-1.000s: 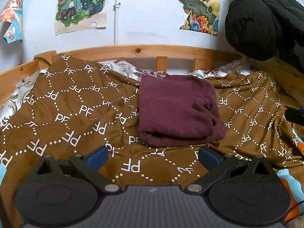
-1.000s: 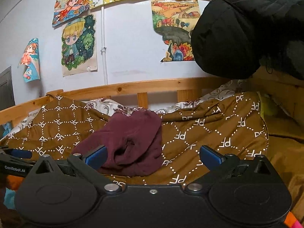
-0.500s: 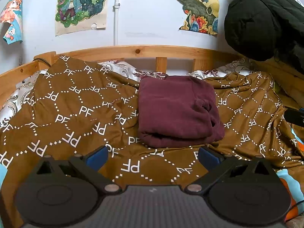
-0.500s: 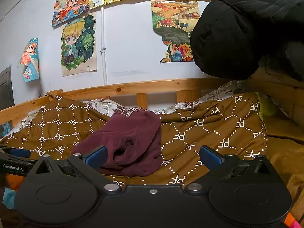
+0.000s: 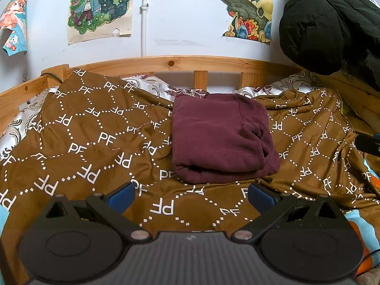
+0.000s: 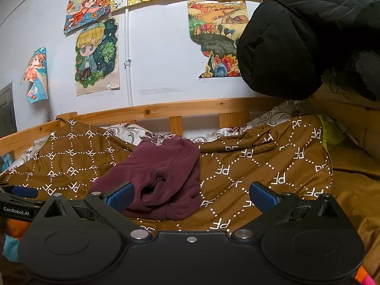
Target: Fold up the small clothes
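A maroon garment lies folded into a thick rectangle on the brown patterned blanket, near the wooden headboard. In the right wrist view the same garment shows a bunched end facing me. My left gripper is open, just short of the garment's near edge, holding nothing. My right gripper is open too, to the garment's right and apart from it; its left fingertip overlaps the cloth in the view. The left gripper's finger shows at the far left there.
A wooden bed rail runs behind the blanket, with a white wall and drawings above. A black padded jacket hangs at the upper right. A floral sheet shows by the rail. A wooden side rail bounds the left.
Both grippers have drifted slightly; the garment sits a touch lower in the left wrist view. The garment itself has not moved.
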Tool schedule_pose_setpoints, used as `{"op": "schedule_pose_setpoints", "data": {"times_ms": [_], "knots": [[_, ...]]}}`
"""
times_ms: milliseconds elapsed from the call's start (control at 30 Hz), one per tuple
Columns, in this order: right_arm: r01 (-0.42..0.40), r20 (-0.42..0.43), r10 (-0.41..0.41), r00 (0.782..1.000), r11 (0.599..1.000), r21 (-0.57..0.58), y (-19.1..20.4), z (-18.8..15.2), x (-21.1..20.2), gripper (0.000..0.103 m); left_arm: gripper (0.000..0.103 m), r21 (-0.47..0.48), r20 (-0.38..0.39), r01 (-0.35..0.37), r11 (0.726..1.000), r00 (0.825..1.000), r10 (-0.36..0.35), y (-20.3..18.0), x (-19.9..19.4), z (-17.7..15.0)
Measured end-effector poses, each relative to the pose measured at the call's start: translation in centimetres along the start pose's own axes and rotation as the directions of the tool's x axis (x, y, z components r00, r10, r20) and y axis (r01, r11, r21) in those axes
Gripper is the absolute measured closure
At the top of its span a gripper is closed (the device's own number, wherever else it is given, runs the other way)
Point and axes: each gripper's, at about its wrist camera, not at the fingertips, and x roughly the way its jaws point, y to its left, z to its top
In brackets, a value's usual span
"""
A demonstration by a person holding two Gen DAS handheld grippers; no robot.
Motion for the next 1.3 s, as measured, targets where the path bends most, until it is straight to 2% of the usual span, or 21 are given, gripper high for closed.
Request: {"op": "schedule_pose_setpoints", "data": {"times_ms": [600,767,900,1300], "knots": [[-0.001,0.0,0.001,1.0,1.0,0.0,-0.1,0.0,0.0,0.001,0.001,0.004,-0.011,0.005,1.0,1.0,-0.005,0.0,0.0,-0.1],[-0.001,0.0,0.001,1.0,1.0,-0.001,-0.1,0.0,-0.1,0.001,0.001,-0.03,-0.038,-0.002,1.0,0.999,0.001,0.3,0.3,0.1],[0.001,0.001,-0.001,1.0,1.0,0.0,-0.1,0.0,-0.1,0.001,0.001,-0.058,-0.096,0.01,0.998,0.995,-0.016,0.8,0.9,0.3],[0.009,0.0,-0.009,1.0,1.0,-0.002,-0.3,0.0,-0.2,0.001,0.001,-0.053,-0.114,0.022,0.998,0.993,-0.028,0.8,0.9,0.3]]}}
